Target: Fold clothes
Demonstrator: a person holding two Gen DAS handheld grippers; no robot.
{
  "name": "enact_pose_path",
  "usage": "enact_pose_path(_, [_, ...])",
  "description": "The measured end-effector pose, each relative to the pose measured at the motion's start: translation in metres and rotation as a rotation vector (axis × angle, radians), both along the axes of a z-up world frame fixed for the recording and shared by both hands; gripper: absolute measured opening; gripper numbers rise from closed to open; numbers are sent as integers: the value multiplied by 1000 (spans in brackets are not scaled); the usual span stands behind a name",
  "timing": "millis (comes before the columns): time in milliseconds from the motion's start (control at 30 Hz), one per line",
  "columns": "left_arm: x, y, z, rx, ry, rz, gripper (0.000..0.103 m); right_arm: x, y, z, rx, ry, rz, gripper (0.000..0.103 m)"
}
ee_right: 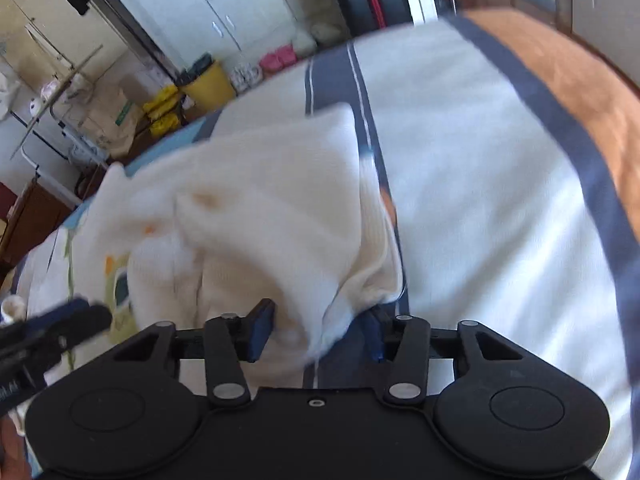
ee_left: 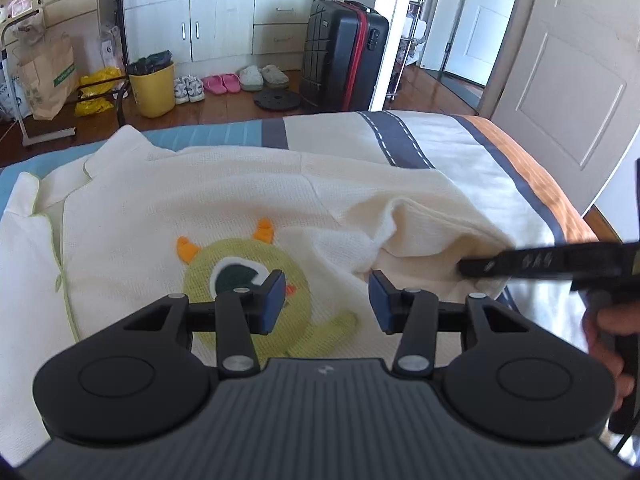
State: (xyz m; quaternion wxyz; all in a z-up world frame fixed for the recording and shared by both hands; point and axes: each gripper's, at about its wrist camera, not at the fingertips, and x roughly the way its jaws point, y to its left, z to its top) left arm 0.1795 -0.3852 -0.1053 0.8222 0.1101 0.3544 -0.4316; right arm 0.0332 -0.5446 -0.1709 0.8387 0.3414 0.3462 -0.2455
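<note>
**Inspector A:** Starting at the left gripper [ee_left: 327, 300]: its jaws stand apart with nothing between the blue pads [ee_left: 276, 300]. It hangs over the cream sweater [ee_left: 200, 208], above the green one-eyed monster patch [ee_left: 244, 276] with orange horns.

**Inspector B:** And the right gripper [ee_right: 316, 330]?

**Inspector A:** From its own camera, a bunched fold of the sweater [ee_right: 256, 216] sits between its pads. That view is blurred, so I cannot tell whether the pads press on the cloth. In the left view it reaches in from the right edge, its black finger [ee_left: 520, 262] against the raised, crumpled part of the sweater, with a hand [ee_left: 608, 344] on the handle.

**Inspector B:** Location of the garment?

**Inspector A:** Spread on the bed [ee_left: 480, 168], over a quilt in white, blue, navy and orange panels. Its collar lies to the left.

**Inspector B:** Surroundings?

**Inspector A:** Beyond the bed: a yellow bin [ee_left: 154, 88], pink slippers [ee_left: 222, 82], a black suitcase [ee_left: 344, 60] and white wardrobes [ee_left: 216, 8].
</note>
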Motion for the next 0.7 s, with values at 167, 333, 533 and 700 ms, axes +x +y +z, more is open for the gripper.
enact_pose_path(167, [-4,1,-5,-90,-142,102,46,-16,-26,26,-188,-135,-182,12])
enact_pose_path(333, [-26,-17,-5,-131,-150,24,46,-37,-26,63,-357,-268,-238,12])
enact_pose_path(533, [-77,-69,-6,10,-464,-152,57,-47,-14,97,-318,-538,-60,12])
enact_pose_path(700, [-57,-66,1,-37,-425,14,5,-39,-4,100,-218,-541,160,12])
